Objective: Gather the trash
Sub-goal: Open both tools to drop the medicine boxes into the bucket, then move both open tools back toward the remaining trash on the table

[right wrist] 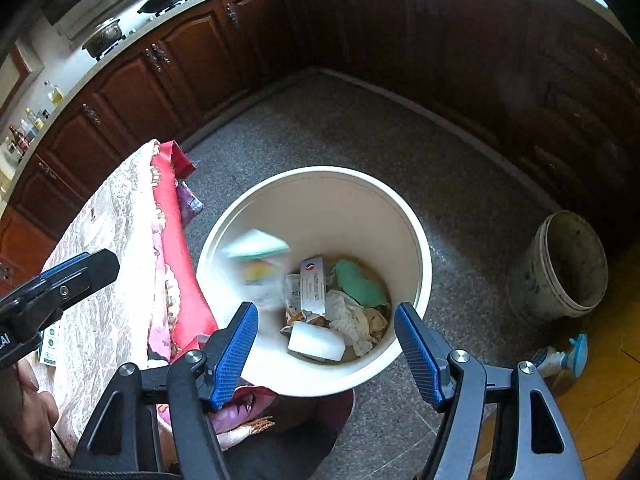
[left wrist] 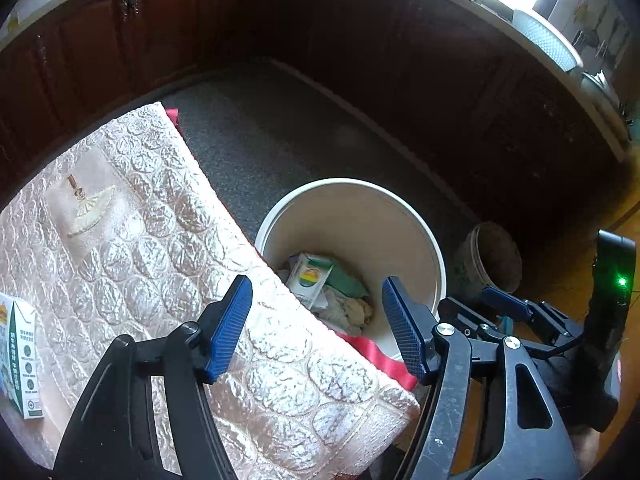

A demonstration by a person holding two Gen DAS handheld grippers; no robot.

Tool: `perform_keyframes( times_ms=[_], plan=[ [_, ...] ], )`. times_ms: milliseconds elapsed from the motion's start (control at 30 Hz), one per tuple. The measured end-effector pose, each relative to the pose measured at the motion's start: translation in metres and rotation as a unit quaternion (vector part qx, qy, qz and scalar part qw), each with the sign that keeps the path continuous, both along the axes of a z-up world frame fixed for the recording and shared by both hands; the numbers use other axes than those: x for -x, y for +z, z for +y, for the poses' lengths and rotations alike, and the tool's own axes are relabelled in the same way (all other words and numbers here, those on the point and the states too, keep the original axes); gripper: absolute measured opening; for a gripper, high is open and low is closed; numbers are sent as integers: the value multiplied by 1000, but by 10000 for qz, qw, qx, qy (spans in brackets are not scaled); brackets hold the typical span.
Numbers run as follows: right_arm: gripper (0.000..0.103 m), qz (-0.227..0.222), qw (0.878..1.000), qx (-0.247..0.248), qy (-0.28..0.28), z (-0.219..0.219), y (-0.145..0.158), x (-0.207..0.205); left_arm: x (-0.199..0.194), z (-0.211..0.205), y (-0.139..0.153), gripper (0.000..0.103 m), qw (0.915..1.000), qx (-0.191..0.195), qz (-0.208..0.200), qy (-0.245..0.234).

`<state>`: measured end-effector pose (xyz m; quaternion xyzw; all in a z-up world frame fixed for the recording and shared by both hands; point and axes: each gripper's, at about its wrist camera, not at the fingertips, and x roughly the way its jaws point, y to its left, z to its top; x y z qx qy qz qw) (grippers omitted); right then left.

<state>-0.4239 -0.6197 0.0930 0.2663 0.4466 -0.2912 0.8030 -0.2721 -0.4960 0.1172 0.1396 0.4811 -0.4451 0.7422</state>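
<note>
A white round bin [right wrist: 416, 240] stands on the floor beside the table and holds cartons, crumpled paper and a green scrap. It also shows in the left wrist view [left wrist: 432, 248]. My right gripper [right wrist: 326, 344] is open and empty above the bin's near rim. A blurred white and green carton [right wrist: 258, 260] is in mid-air inside the bin. My left gripper [left wrist: 316, 320] is open and empty over the table edge. A white and green carton [left wrist: 18, 360] stands on the table at the far left.
The table wears a pink quilted cloth [left wrist: 140, 260] over a red one [right wrist: 176, 248]. A dirty grey bucket [right wrist: 560, 264] and a spray bottle [right wrist: 560, 358] stand on the floor to the right. Dark wood cabinets [right wrist: 192, 56] ring the grey floor [right wrist: 360, 140].
</note>
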Motion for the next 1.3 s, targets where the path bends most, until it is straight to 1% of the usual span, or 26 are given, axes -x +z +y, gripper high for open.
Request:
perform_keyframes(
  times_ms=[167,400,800,1033,1067,1300],
  plan=[
    [69,5,10000,16,36,4,1,-2,-1,9,2,66,9999,21,-83,64],
    [70,-46,9999,37,133,15,5,-7,-3,23,11,66,9994,47,-264,209],
    [72,-134,9989,253,372,44,23,-23,-20,80,24,66,9970,135,-428,635],
    [74,-201,9973,347,620,67,33,-39,-33,116,28,66,9928,162,-556,1053],
    [74,-213,9970,357,656,71,34,-42,-37,116,29,66,9922,157,-574,1095],
    [75,-278,9942,371,966,102,39,-61,-47,150,27,66,9877,120,-670,1409]
  ],
)
